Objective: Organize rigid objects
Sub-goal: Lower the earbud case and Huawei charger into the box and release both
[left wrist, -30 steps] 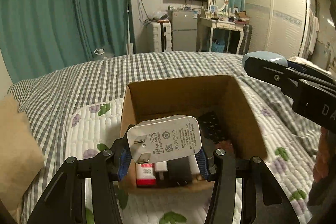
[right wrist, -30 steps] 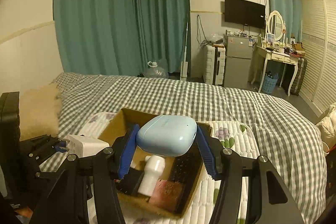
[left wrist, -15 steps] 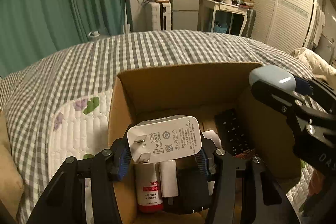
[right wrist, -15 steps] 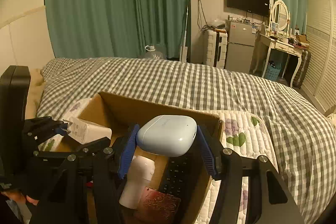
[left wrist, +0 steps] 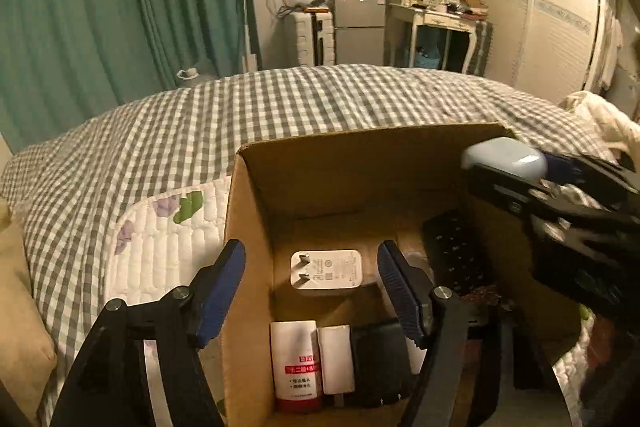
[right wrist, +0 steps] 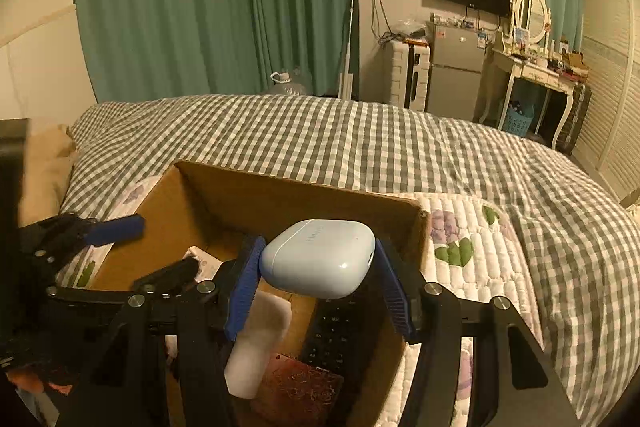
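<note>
An open cardboard box [left wrist: 256,211] sits on the bed; it also shows in the right wrist view [right wrist: 280,187]. My left gripper [left wrist: 312,279] is open above the box, and the white charger plug [left wrist: 326,269] lies inside the box between and below the fingers. My right gripper [right wrist: 318,263] is shut on a light blue earbud case [right wrist: 320,257] and holds it over the box's right side; the case also shows in the left wrist view [left wrist: 504,157]. The box holds a red-and-white bottle [left wrist: 296,367], a black remote [left wrist: 452,251], a white tube [right wrist: 256,343] and a dark red item [right wrist: 296,391].
The box rests on a white quilted mat [left wrist: 160,247] over a grey checked bedspread [right wrist: 360,139]. A tan pillow [left wrist: 16,307] lies at the left. Green curtains, a fridge, a dressing table and a wardrobe stand beyond the bed.
My left gripper has opened and let go of the charger plug, which now lies in the box. Both grippers have moved closer over the box; the right one still holds the earbud case.
</note>
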A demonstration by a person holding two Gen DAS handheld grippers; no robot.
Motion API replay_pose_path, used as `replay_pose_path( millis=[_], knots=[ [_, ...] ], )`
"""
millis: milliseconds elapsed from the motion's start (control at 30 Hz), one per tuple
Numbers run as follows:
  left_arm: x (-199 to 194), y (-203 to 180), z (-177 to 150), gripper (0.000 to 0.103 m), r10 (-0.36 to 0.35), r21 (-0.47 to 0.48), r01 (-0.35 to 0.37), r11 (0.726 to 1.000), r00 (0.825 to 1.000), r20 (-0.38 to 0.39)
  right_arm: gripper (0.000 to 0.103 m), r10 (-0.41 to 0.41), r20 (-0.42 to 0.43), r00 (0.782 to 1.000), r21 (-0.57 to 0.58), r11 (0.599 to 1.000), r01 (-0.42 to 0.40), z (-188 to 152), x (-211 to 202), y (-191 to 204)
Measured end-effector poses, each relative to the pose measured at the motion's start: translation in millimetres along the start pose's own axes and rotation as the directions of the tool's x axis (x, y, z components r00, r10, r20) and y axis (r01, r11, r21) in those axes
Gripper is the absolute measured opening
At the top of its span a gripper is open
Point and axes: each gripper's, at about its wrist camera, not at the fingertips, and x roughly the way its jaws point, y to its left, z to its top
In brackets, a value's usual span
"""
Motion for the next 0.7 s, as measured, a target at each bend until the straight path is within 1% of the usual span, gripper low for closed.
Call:
replay_pose_path(
  millis=[67,133,200,233,267,333,400,433,533,700],
  knots=[
    [-7,2,-1,0.071,-0.008,-0.007,0.008,1.0,1.0,0.014,0.056,0.005,-0.016,1.0,0.014,1.0,-0.005,5,8,0],
    [-17,4,-3,0.071,0.016,-0.01,-0.016,1.0,0.999,0.039,0.056,0.02,-0.037,0.999,0.017,1.0,-0.019,11,14,0],
    [-25,5,-4,0.071,0.013,-0.008,-0.013,1.0,0.999,0.044,0.057,0.038,-0.06,0.997,0.016,0.999,-0.037,17,19,3],
    [-29,6,-5,0.071,0.013,-0.014,-0.012,1.0,0.999,0.045,0.065,0.036,-0.065,0.997,0.023,0.999,-0.034,20,21,4],
    [-33,7,-7,0.071,0.014,-0.017,-0.013,1.0,0.999,0.046,0.067,0.027,-0.061,0.998,0.035,0.999,-0.025,23,20,4],
    [-47,8,-9,0.071,0.015,-0.025,-0.014,1.0,0.999,0.051,0.067,0.029,-0.036,0.999,0.076,0.997,-0.026,31,9,4],
    [-63,10,-11,0.071,0.015,-0.032,-0.013,0.999,0.998,0.06,0.067,0.047,-0.009,0.999,0.102,0.994,-0.046,36,-11,4],
    [-71,10,-10,0.071,0.017,-0.033,-0.015,0.999,0.998,0.067,0.067,0.043,0.002,0.999,0.1,0.994,-0.043,39,-22,6],
    [-108,9,-8,0.071,0.031,-0.035,-0.028,0.999,0.994,0.103,0.067,-0.009,0.03,1.0,0.056,0.998,0.007,47,-62,15],
    [-176,6,-10,0.071,0.045,-0.041,-0.038,0.998,0.982,0.185,0.067,-0.033,0.087,0.996,0.02,0.999,0.031,51,-139,26]
  ],
)
